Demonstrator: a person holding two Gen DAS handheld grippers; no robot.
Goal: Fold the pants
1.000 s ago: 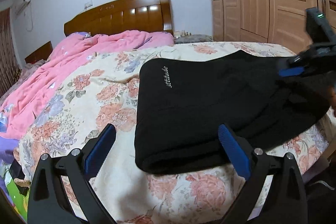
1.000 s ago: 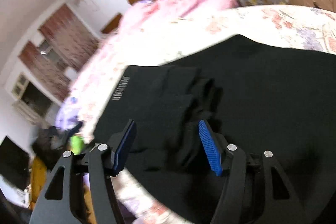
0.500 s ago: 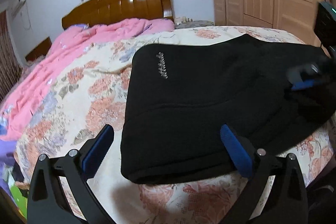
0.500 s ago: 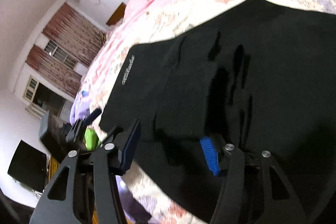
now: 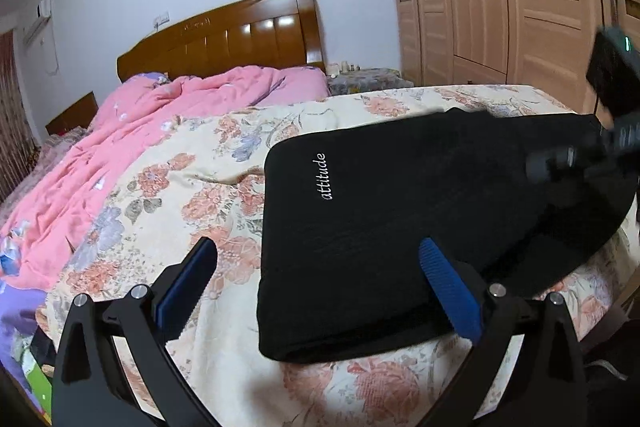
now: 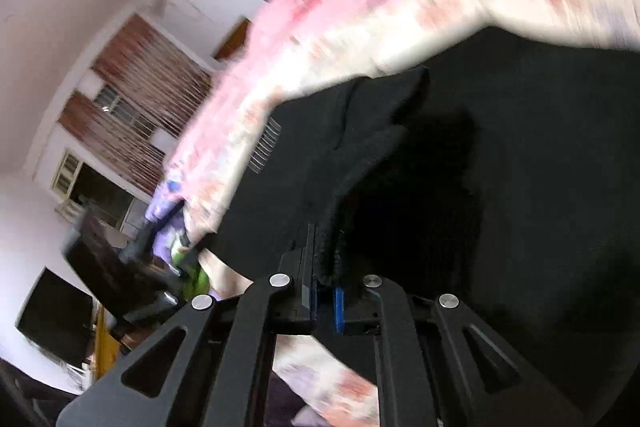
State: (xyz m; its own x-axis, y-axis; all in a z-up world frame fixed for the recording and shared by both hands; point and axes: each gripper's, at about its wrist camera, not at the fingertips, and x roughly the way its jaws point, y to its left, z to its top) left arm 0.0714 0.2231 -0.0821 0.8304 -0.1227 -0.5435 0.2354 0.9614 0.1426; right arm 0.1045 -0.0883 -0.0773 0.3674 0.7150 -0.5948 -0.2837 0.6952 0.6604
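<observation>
Left wrist view: black pants [image 5: 400,219], already folded, lying at the bed's [image 5: 208,187] near right corner; left gripper [image 5: 316,283] spread wide, empty, hovering over their near edge.

Right wrist view: right gripper [image 6: 324,291] clenched on a raised fold of pants [image 6: 360,163]. Advice: carry the fold across evenly, keeping edges aligned.

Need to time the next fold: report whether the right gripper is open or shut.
Shut. The right gripper jaws have just closed, pinching a raised ridge of the black pants.
</observation>
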